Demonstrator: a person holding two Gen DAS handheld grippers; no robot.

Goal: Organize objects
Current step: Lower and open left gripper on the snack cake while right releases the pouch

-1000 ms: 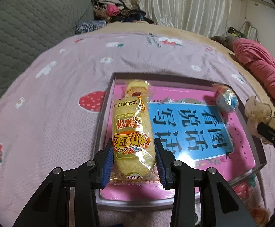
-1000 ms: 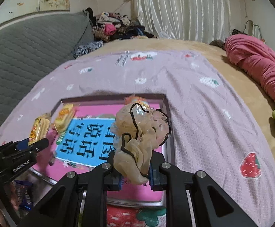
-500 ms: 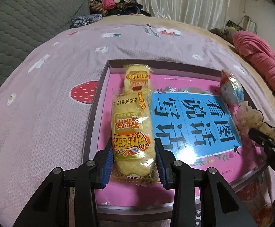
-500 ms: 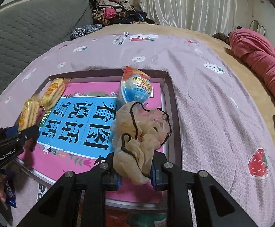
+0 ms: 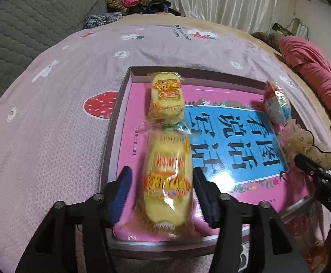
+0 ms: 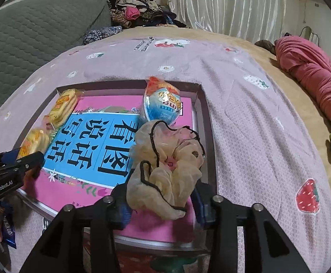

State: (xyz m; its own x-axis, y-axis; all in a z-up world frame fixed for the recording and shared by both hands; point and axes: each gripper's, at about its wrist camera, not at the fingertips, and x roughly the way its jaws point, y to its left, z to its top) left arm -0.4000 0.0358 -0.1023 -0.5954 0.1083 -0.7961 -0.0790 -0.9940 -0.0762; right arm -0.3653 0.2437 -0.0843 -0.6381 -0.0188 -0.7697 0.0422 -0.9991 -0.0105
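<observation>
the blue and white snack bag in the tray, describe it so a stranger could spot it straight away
On the strawberry-print bedspread sits a shallow box tray lined with a pink book. At its far right corner, just beyond the beige scrunchie, lies the blue and white snack bag: rounded and red-topped, unlike the long yellow packets opposite.

snack packs (image 5: 166, 182): glossy plastic film | scrunchie (image 6: 165, 166): sheer cloth | bedspread (image 6: 256, 118): matt textured cloth

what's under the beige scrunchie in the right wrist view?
Under the beige scrunchie: the pink book lying in the tray. The book's corner beneath it is covered.
</observation>
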